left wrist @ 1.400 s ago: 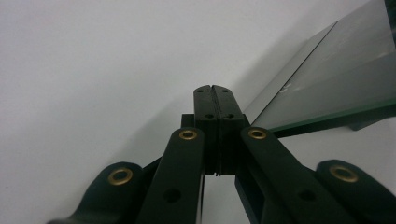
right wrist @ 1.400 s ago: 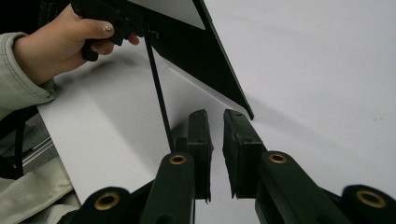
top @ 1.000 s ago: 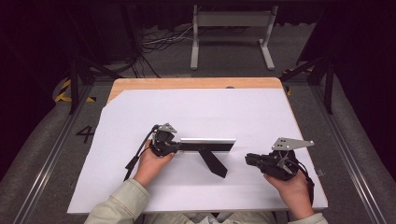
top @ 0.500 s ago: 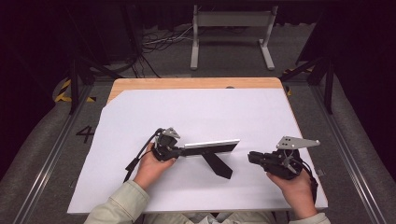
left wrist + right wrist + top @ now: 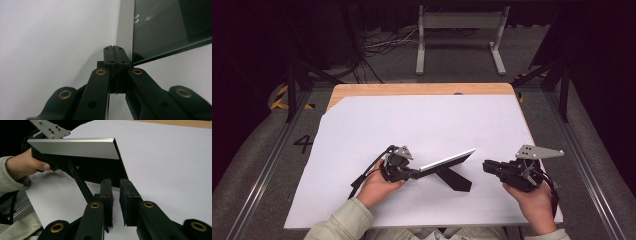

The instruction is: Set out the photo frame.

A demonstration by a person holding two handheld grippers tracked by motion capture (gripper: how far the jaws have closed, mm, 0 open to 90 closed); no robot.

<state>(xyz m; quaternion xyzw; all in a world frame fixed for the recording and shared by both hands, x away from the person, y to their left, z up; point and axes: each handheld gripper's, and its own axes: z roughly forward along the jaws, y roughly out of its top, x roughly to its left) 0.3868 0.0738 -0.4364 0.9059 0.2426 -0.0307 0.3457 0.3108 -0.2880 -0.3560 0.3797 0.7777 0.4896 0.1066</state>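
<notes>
The left tool (image 5: 409,173) is clamped on the edge of a flat panel (image 5: 447,161) with a silver back and a dark glass face, held tilted over the white sheet (image 5: 422,125) that covers the tabletop (image 5: 412,89); in the left gripper view its pads (image 5: 115,56) press together, and the part of the panel (image 5: 170,27) they pinch is hidden behind them; a black strut (image 5: 457,179) slants from under the panel down to the sheet, its upper joint out of sight; the right tool (image 5: 486,165) hovers just right of the panel's free end, apart from it, its jaws (image 5: 116,195) a narrow gap apart with nothing between them; the right gripper view shows the silver back (image 5: 75,148) and the left hand (image 5: 23,167), while the high view gives only the panel's thin edge.
</notes>
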